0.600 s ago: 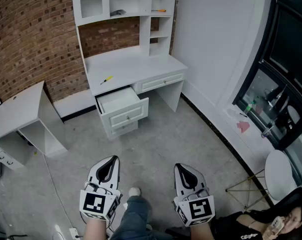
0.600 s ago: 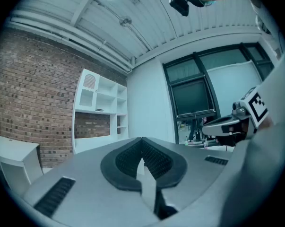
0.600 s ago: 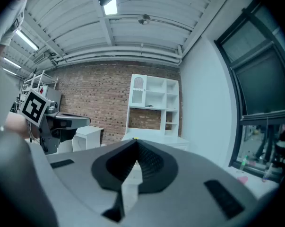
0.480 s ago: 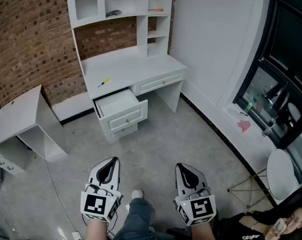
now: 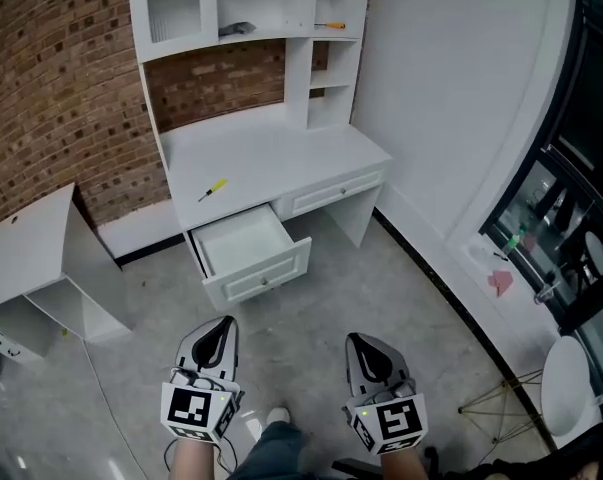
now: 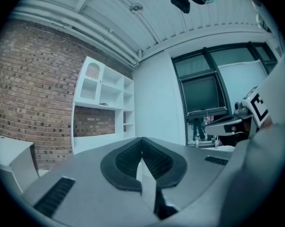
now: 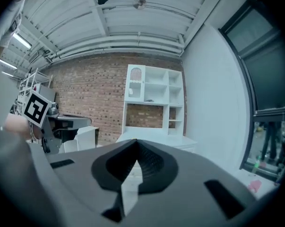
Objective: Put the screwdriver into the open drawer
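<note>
A yellow-handled screwdriver [image 5: 213, 188] lies on the white desk top [image 5: 281, 158], to the left, just behind the open drawer [image 5: 243, 243]. The drawer is pulled out towards me and looks empty inside. Both grippers hang low over the grey floor, well short of the desk. My left gripper [image 5: 226, 319] is shut with nothing in it; in the left gripper view its pads [image 6: 133, 157] meet at the tip. My right gripper [image 5: 355, 335] is shut and empty too, pointing at the desk hutch [image 7: 154, 98].
A hutch with shelves tops the desk; an orange-handled tool [image 5: 330, 25] and a grey object [image 5: 236, 29] lie on one shelf. A low white side table [image 5: 41, 238] stands left. Dark windows, a pink scrap [image 5: 500, 283] and a round white stool [image 5: 571, 388] are right.
The desk and open drawer have come closer and sit lower in the head view. Both grippers keep their places in the view and stay shut.
</note>
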